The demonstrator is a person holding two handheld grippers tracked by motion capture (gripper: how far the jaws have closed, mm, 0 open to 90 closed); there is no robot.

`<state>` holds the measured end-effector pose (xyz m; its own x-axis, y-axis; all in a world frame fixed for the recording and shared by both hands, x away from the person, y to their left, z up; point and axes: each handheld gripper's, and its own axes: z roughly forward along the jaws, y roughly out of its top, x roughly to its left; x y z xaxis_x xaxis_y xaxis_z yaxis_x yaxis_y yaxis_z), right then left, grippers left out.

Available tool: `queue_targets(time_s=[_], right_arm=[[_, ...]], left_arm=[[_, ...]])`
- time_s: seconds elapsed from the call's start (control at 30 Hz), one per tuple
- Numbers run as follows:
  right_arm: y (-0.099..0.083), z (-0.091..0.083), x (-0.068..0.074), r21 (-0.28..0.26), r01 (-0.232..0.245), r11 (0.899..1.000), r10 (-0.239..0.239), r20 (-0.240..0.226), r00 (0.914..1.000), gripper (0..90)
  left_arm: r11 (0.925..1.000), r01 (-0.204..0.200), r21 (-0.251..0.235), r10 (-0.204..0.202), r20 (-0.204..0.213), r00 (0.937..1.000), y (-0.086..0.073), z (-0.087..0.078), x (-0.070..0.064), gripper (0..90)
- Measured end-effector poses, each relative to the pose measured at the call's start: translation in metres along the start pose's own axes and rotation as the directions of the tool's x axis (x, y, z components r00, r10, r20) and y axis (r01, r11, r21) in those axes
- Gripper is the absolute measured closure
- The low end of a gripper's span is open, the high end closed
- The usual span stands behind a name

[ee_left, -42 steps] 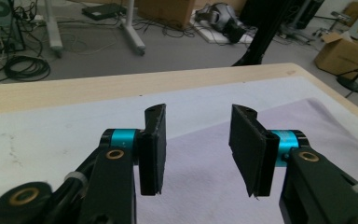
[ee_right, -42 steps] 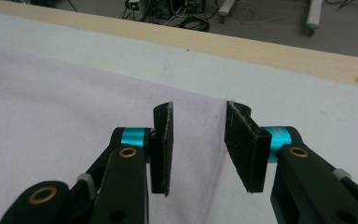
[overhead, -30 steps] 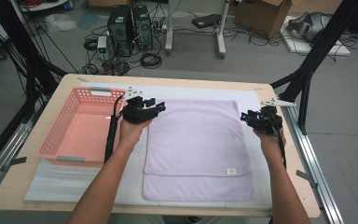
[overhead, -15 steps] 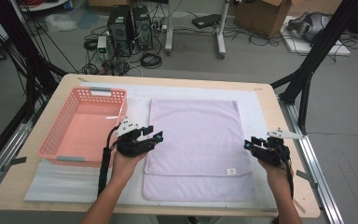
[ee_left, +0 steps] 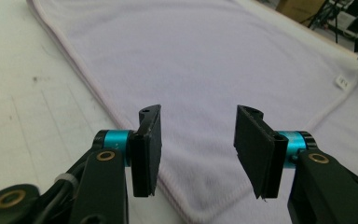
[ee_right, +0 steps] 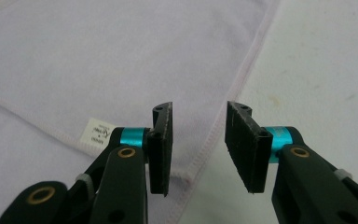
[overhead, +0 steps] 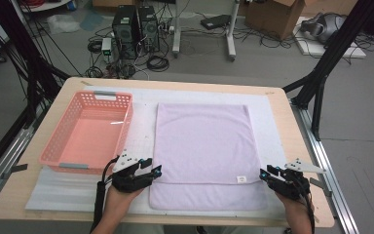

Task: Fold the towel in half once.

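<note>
Both grippers have dropped back toward the near edge since 1 s ago, from the towel's far corners to its near ones.

High view: left gripper (overhead: 152, 171) at near-left corner of purple towel (overhead: 203, 146), right gripper (overhead: 268, 174) at near-right; towel flat on white mat (overhead: 272, 122), pink basket (overhead: 90, 131) to its left.

Left gripper view: jaws wide, hem between them.

Right gripper view: jaws wide astride side hem, label (ee_right: 98, 133) just beside.

Tip, imo: go low, pinch both layers w/ both sides together, lift evenly so the fold stays square.
</note>
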<state>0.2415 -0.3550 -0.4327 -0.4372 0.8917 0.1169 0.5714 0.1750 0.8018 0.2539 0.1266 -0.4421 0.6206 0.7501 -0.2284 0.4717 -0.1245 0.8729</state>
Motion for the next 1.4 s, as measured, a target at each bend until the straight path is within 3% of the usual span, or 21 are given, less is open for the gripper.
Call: queue_targets(time_s=[0.13,0.2,0.27,0.4,0.57,0.87,0.97,1.1,1.4], right_arm=[[-0.007,-0.002,0.001,0.012,0.001,1.0,-0.001,0.0,1.0,60.1],[-0.011,-0.001,0.003,0.019,0.004,1.0,-0.004,0.001,1.0,59.6],[-0.012,-0.002,0.005,0.023,0.016,1.0,-0.016,0.001,0.9999,59.1],[-0.008,-0.009,0.01,0.003,0.037,0.999,-0.037,0.002,0.9993,58.9],[-0.007,-0.006,0.008,0.018,0.052,0.998,-0.053,0.011,0.9986,58.9],[-0.007,-0.004,0.008,0.019,0.061,0.998,-0.061,0.01,0.9981,58.9],[-0.006,-0.003,0.01,0.023,0.068,0.997,-0.069,0.008,0.9976,58.9],[-0.006,-0.002,0.011,0.025,0.067,0.997,-0.067,0.006,0.9978,58.9],[-0.006,-0.001,0.01,0.027,0.065,0.998,-0.065,0.006,0.9979,58.9]], left_arm=[[0.9987,0.003,0.051,-0.002,-0.004,1.0,-0.011,-0.001,0.002,51.5],[0.9991,0.007,0.041,-0.007,-0.005,1.0,-0.011,-0.004,0.001,51.7],[0.9978,-0.003,0.066,0.003,0.006,1.0,-0.01,-0.005,0.001,53.3],[0.9942,0.022,0.105,-0.022,-0.003,0.9998,-0.015,-0.006,0.002,57.2],[0.9921,-0.005,0.126,0.005,0.003,1.0,-0.014,0.0,-0.001,64.2],[0.9937,-0.021,0.11,0.021,-0.002,0.9998,-0.014,-0.001,-0.002,84.3],[0.9942,-0.024,0.105,0.024,0.006,0.9997,-0.014,-0.002,-0.002,85.5],[0.9965,0.002,0.083,-0.004,0.015,0.9999,-0.013,-0.003,0.0,80.5],[0.9931,-0.005,0.117,0.003,0.02,0.9998,-0.012,0.001,0.0,87.0]])
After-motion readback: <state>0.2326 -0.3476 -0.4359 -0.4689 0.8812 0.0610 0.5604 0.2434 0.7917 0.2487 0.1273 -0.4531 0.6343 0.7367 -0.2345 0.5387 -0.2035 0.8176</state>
